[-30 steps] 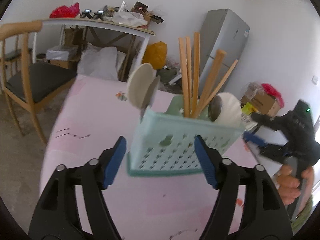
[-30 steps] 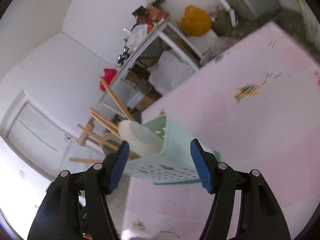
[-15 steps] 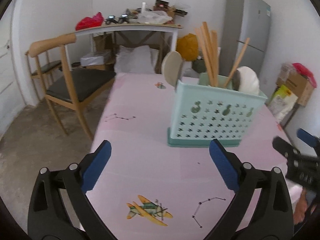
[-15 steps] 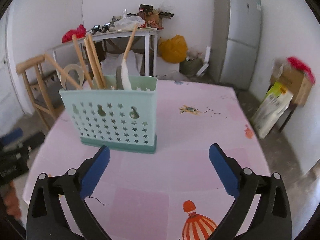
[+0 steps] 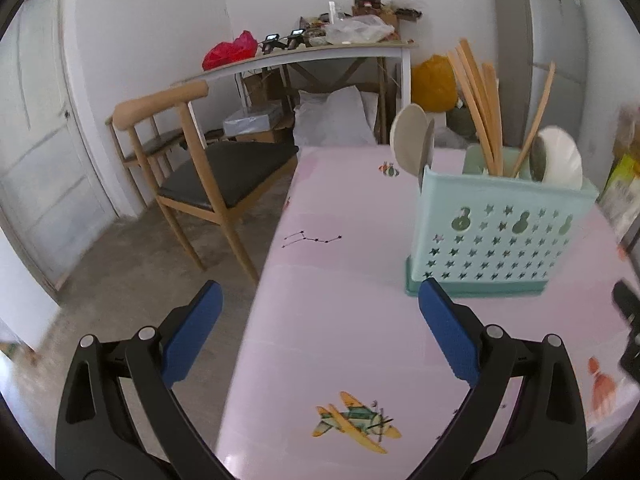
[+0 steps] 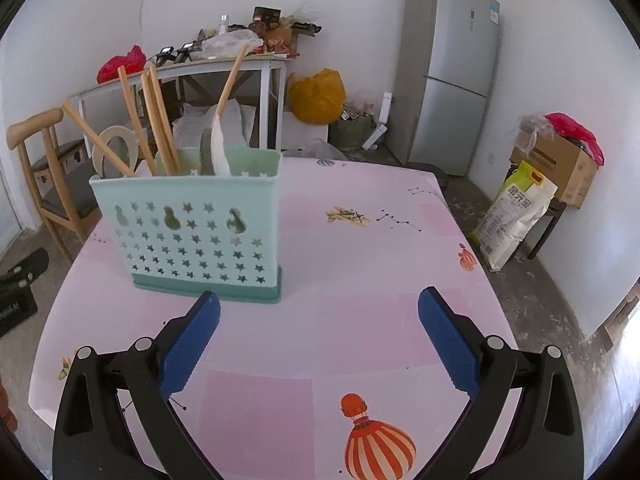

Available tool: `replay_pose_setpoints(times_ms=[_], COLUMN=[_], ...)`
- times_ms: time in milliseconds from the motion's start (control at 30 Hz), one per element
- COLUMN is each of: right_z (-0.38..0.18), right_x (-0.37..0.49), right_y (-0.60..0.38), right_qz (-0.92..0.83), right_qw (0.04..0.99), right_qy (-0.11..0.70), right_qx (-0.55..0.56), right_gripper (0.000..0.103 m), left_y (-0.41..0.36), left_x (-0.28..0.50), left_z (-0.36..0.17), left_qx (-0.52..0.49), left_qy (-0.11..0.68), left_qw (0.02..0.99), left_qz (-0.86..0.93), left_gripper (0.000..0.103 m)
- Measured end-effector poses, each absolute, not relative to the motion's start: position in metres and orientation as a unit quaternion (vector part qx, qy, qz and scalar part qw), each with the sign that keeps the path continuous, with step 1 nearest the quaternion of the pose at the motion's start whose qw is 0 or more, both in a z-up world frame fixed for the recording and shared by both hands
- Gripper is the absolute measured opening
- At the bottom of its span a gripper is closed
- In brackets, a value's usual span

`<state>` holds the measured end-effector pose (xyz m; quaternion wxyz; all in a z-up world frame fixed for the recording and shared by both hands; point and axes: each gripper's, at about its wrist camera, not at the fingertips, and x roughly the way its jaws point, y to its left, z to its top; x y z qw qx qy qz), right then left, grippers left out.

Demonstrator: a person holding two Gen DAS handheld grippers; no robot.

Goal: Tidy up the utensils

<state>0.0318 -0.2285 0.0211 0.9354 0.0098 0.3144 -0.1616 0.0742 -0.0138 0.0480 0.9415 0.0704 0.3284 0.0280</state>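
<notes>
A mint-green perforated utensil holder stands upright on the pink table. Wooden chopsticks and pale spoons stick up out of it. My left gripper is open and empty, with the holder ahead and to its right. My right gripper is also open and empty, and the holder sits just beyond its left finger. A black part of the other gripper shows at each view's edge.
A wooden chair stands left of the table. Behind are a cluttered white desk, a yellow bag, a grey fridge, a rice sack and a cardboard box.
Both grippers let go of the holder, opened wide and drew back from it. The holder, tilted before, now stands upright on the table. The left view swung left toward the chair.
</notes>
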Motion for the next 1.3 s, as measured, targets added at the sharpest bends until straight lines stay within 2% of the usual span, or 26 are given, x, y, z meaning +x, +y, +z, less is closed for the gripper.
replay_pose_setpoints(times_ms=[100,367,1300], right_z=[0.023,0.025,0.029], right_x=[0.032,0.034,0.035], right_y=[-0.23,-0.229,-0.228], right_qz=[-0.165,-0.166,-0.171], right_qw=[0.935,0.935,0.934], right_qy=[0.312,0.314,0.312], right_qx=[0.016,0.017,0.008], right_gripper=[0.096,0.096,0.096], left_y=[-0.019,-0.012,-0.011], left_x=[0.075,0.079,0.084], left_z=[0.049,0.052,0.047], left_qx=[0.092,0.06,0.056], left_qy=[0.33,0.335,0.334], left_qw=[0.939,0.94,0.94], left_qz=[0.029,0.04,0.039], left_gripper=[0.095,0.095,0.095])
